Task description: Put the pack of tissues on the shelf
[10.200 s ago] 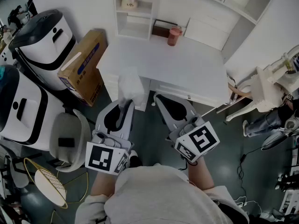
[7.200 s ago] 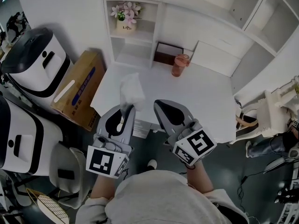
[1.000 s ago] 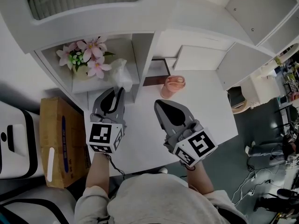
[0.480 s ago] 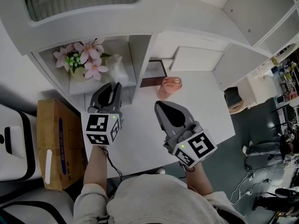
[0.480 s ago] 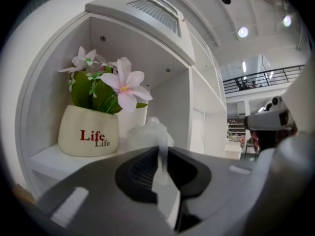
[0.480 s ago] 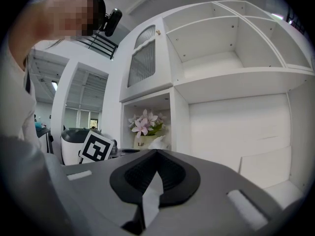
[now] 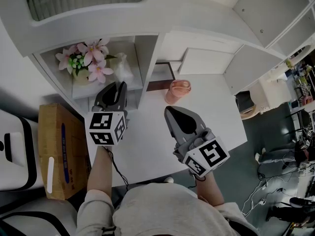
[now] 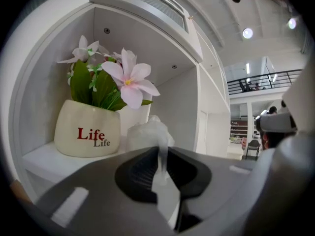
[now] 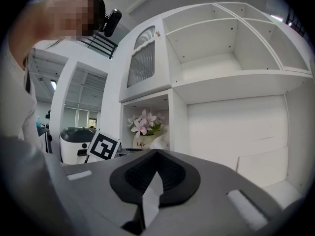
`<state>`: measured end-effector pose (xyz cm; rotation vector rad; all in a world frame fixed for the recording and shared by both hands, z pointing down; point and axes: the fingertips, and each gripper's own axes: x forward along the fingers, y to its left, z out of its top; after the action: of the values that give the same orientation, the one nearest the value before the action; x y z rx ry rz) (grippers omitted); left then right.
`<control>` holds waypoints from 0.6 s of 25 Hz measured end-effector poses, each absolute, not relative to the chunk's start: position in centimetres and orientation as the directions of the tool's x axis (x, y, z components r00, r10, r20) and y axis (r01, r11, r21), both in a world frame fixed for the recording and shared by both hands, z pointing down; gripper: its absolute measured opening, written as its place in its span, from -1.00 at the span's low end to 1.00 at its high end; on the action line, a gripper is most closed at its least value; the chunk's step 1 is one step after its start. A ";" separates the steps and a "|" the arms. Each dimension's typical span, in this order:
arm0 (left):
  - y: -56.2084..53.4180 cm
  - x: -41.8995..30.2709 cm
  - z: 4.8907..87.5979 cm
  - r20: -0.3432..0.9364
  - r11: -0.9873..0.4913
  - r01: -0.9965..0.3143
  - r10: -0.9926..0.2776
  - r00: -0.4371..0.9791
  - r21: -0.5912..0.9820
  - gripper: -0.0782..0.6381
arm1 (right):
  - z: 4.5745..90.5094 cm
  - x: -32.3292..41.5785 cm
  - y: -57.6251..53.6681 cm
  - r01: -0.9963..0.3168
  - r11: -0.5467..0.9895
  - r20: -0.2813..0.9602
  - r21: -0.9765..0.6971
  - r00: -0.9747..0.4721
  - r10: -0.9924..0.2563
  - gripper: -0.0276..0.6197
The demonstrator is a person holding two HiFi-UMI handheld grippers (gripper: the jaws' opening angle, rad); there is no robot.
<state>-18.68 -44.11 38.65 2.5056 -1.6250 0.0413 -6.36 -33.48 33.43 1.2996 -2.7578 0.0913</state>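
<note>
Head view, from the left: a closed box (image 7: 59,146) stands on the floor beside the desk (image 7: 147,141), its contents hidden. Next is the shelf (image 7: 149,58) compartment above the desk's left corner. It holds a white pot (image 8: 87,132) with pink flowers (image 7: 93,58) in it. Just right of the pot, in the same compartment, is the pack (image 7: 123,65) of tissues.

Your left gripper (image 7: 119,84) is clamped on the pack. In the left gripper view the jaws pinch a thin fold at its near end. The pack's long axis runs straight on from your jaws, and its far end points toward the compartment's back wall. You cannot tell whether it rests on the shelf board, because the jaws cover its underside.

Further right, a pink cup (image 7: 177,91) stands on the desk, and what is in it does not show. Your right gripper (image 7: 170,110) hovers over the desk, jaws pressed together with nothing between them.
</note>
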 end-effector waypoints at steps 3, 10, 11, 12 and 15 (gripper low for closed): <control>-44.1 -18.7 38.6 0.105 -0.396 -0.912 -0.908 0.407 0.108 -0.66 | 33.4 -6.2 -33.3 -0.774 0.633 0.107 -0.011 -0.630 -0.769 -0.91; -43.7 -19.0 38.2 0.090 -0.387 -0.917 -0.914 0.396 0.101 -0.42 | 33.1 -5.8 -32.5 -0.776 0.631 0.100 -0.005 -0.628 -0.772 -0.91; -43.6 -19.1 38.2 0.091 -0.386 -0.917 -0.914 0.395 0.106 -0.37 | 33.1 -5.8 -32.4 -0.775 0.631 0.099 -0.005 -0.629 -0.771 -0.91; -43.4 -19.2 38.2 0.093 -0.383 -0.918 -0.915 0.393 0.108 -0.34 | 33.0 -5.7 -32.2 -0.774 0.633 0.098 -0.005 -0.630 -0.770 -0.91; -42.8 -19.6 38.0 0.094 -0.364 -0.926 -0.923 0.373 0.102 -0.30 | 32.8 -5.5 -31.6 -0.768 0.641 0.091 -0.006 -0.639 -0.764 -0.91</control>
<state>-19.59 -42.75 38.04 2.4867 -1.6860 0.0312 -5.50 -31.64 32.83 1.2967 -2.7728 0.0670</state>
